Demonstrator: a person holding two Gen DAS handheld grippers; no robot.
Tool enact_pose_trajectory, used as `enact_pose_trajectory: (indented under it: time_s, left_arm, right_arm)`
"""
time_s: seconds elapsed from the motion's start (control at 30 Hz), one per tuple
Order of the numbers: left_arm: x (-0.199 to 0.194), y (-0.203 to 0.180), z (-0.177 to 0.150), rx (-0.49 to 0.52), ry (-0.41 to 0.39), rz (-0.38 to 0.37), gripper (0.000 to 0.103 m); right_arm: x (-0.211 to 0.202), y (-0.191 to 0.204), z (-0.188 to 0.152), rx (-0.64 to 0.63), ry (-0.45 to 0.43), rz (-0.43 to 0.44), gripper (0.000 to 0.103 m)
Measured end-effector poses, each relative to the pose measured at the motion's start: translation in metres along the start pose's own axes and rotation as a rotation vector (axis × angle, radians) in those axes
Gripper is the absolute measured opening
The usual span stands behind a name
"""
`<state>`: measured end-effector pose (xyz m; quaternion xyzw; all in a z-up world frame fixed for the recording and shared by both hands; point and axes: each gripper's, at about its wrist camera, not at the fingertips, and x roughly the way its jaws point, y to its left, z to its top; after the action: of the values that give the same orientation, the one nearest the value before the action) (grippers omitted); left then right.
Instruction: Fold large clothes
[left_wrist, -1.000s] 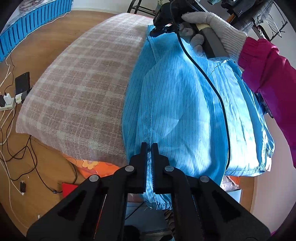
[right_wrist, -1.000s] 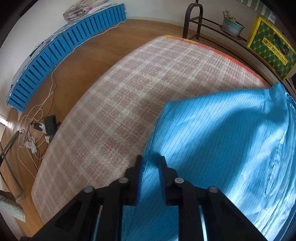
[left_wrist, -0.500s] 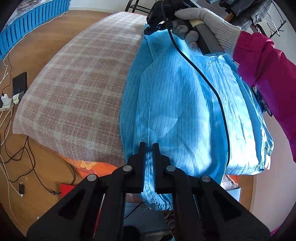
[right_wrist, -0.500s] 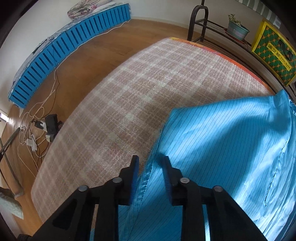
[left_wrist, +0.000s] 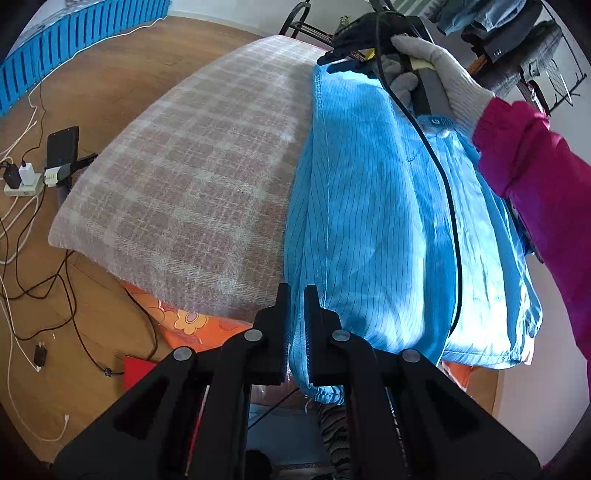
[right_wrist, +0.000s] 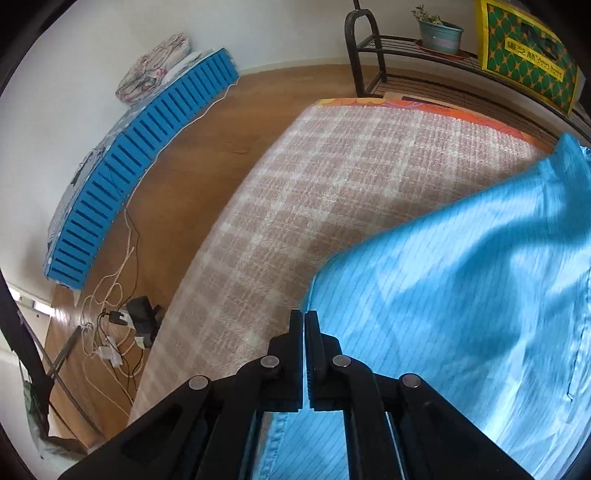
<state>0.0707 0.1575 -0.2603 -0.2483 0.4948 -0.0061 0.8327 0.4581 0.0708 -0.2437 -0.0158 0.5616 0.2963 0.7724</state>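
The blue jacket (left_wrist: 388, 206) looks soft, light and slippery, so grab its stitched edges. The left tongs (left_wrist: 295, 302) are opening around the near hem. The right tongs (right_wrist: 304, 325) are opening too, cloth edge between them.

The yellow-green bag (right_wrist: 528, 55) bears print too small to read.

A bright blue garment (left_wrist: 388, 229) with thin dark pinstripes fills the right of the frame, on a blanket (left_wrist: 192, 192) checked in dusty pink-brown and cream. Orange floral bedding (left_wrist: 192, 321) peeks out below the blanket's edge. At upper right, a grey knit glove (left_wrist: 443, 74) meets a magenta sleeve (left_wrist: 535, 177). Both grippers (left_wrist: 297, 295) are black. The floor (left_wrist: 122, 70) is warm brown wood; a slatted blue panel (right_wrist: 147, 162) runs along the white wall at upper left, and a yellow bag (right_wrist: 528, 51) with a green pattern sits at upper right.
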Motion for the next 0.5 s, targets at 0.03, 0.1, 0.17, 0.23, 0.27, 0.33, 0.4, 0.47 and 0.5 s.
enact_pose_trajectory:
  time_s: [0.03, 0.1, 0.17, 0.23, 0.27, 0.33, 0.4, 0.47, 0.5]
  left_arm:
    - [-0.001, 0.003, 0.0, -0.011, 0.002, 0.005, 0.023]
    - [0.0, 0.006, 0.003, -0.031, 0.001, -0.014, 0.047]
    - [0.003, 0.003, 0.008, -0.024, 0.012, -0.024, 0.048]
    - [0.009, 0.002, 0.01, -0.01, 0.017, -0.014, 0.048]
    - [0.011, 0.002, 0.011, -0.014, 0.023, -0.019, 0.048]
    - [0.018, 0.003, 0.013, -0.033, 0.04, -0.048, 0.048]
    - [0.024, 0.003, 0.014, -0.05, 0.054, -0.071, 0.048]
    - [0.031, 0.004, 0.016, -0.062, 0.07, -0.077, 0.046]
    - [0.033, 0.003, 0.015, -0.063, 0.083, -0.081, 0.043]
  right_arm:
    - [-0.005, -0.001, -0.002, -0.006, -0.001, 0.002, 0.029]
    - [-0.025, -0.002, -0.007, -0.027, -0.028, -0.022, 0.03]
    - [-0.051, -0.007, -0.016, -0.034, -0.039, 0.011, 0.03]
    - [-0.082, -0.014, -0.034, -0.042, -0.061, 0.059, 0.03]
    - [-0.099, -0.019, -0.048, -0.05, -0.074, 0.071, 0.03]
    - [-0.127, -0.032, -0.085, -0.067, -0.101, 0.065, 0.031]
    - [-0.142, -0.045, -0.125, -0.073, -0.11, 0.058, 0.033]
    - [-0.145, -0.054, -0.164, -0.065, -0.096, 0.06, 0.033]
    - [-0.143, -0.057, -0.181, -0.065, -0.081, 0.059, 0.033]
